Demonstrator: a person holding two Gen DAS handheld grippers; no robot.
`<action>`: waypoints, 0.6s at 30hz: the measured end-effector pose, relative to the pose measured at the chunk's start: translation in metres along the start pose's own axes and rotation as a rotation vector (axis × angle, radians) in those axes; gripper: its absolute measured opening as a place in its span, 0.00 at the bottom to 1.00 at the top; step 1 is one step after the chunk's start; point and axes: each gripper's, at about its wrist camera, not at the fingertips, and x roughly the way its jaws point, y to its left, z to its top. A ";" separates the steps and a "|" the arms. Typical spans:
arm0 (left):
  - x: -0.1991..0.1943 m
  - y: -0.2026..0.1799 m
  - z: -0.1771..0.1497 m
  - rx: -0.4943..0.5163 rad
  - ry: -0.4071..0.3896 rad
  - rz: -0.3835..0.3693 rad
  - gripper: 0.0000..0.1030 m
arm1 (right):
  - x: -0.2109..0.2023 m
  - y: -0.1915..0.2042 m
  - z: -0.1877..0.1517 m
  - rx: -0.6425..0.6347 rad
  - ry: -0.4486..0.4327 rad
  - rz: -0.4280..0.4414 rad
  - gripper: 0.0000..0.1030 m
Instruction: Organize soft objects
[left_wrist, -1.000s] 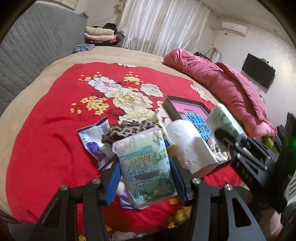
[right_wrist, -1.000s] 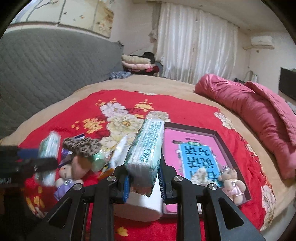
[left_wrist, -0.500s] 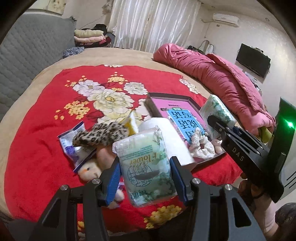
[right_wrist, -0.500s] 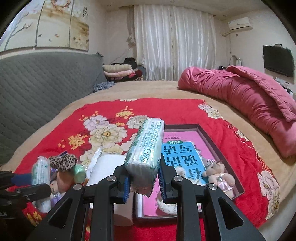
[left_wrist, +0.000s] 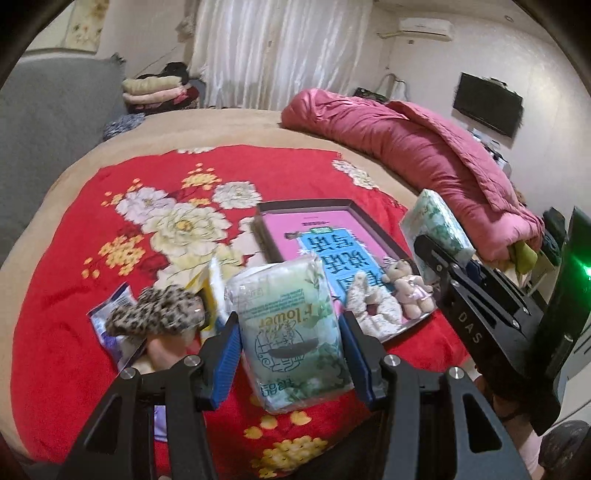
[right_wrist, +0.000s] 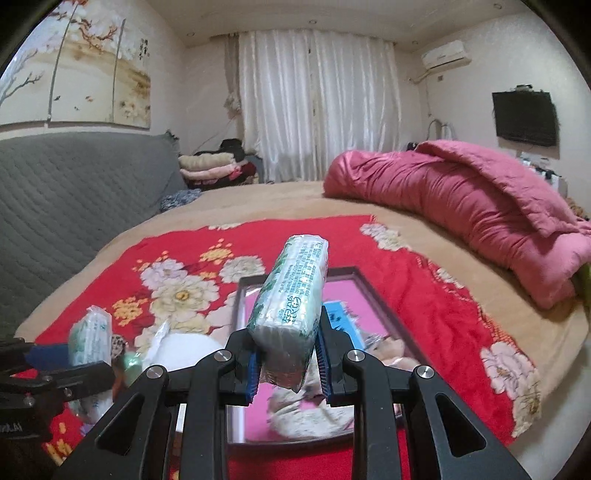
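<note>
A green-and-white tissue pack (left_wrist: 291, 332) printed "flower" is clamped broad face up in the left claw (left_wrist: 288, 354) above the red floral blanket (left_wrist: 66, 295). A second tissue pack (right_wrist: 291, 306) stands on edge, pinched in the right claw (right_wrist: 286, 363) over the pink tray (right_wrist: 373, 291), where a small teddy bear (left_wrist: 408, 291) and a white fluffy piece (left_wrist: 369, 306) lie.

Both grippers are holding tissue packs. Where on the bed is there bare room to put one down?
Bare room: the red floral blanket left of and beyond the tray, and the tan bedspread before the pink quilt. Crowded: the tray's near end with the teddy bear, and around the leopard pouch.
</note>
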 end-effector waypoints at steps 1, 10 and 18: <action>0.001 -0.005 0.001 0.012 0.000 -0.004 0.51 | -0.001 -0.003 0.000 0.005 -0.005 -0.010 0.25; 0.009 -0.025 0.018 0.040 -0.021 -0.019 0.51 | -0.003 -0.017 -0.001 -0.002 -0.021 -0.075 0.25; 0.022 -0.033 0.028 0.040 -0.018 -0.043 0.51 | 0.000 -0.025 -0.002 0.030 -0.009 -0.095 0.25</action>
